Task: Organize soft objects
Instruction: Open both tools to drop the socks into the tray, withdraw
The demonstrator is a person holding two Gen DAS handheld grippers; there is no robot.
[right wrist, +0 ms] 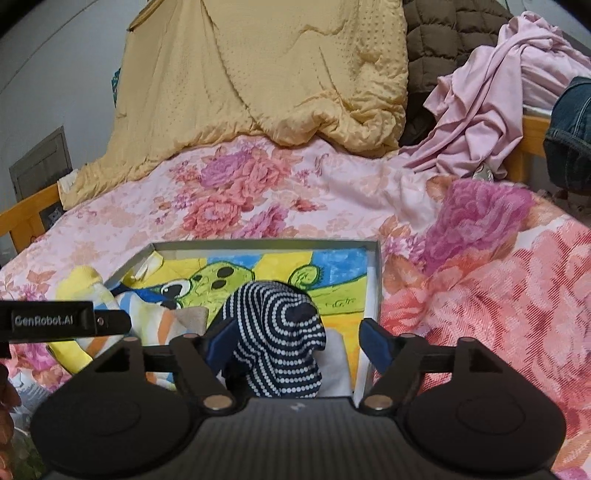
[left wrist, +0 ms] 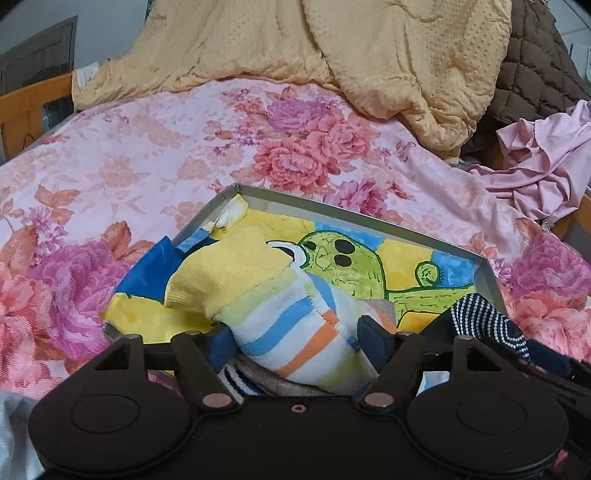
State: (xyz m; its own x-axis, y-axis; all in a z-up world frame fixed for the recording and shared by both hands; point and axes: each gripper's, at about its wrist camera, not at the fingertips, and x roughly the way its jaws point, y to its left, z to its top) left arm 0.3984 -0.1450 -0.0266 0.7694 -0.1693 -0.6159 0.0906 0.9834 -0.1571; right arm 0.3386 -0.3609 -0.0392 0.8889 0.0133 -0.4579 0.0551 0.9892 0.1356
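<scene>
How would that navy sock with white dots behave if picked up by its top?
The navy white-dotted knit sock would probably droop: it already slumps in folds. Likely light, being thin knit. Unlikely to slip; its texture looks grippy.

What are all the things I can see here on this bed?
striped sock: one, white with yellow cuff and blue, orange and yellow stripes, between the left gripper's open fingers, over the box's near edge
dotted sock: one, navy with white dots, between the right gripper's open fingers, over the box
box: one, shallow, grey-walled, a green cartoon creature painted inside, on the bedspread
bedspread: one, pink floral, covering the bed
quilt: one, pale yellow, heaped at the far end
jacket: one, brown quilted, behind the quilt
pink garment: one, crumpled, far right
bed frame: wooden, at the edges
left gripper: black, blue pads, open
right gripper: black, blue pads, open
</scene>
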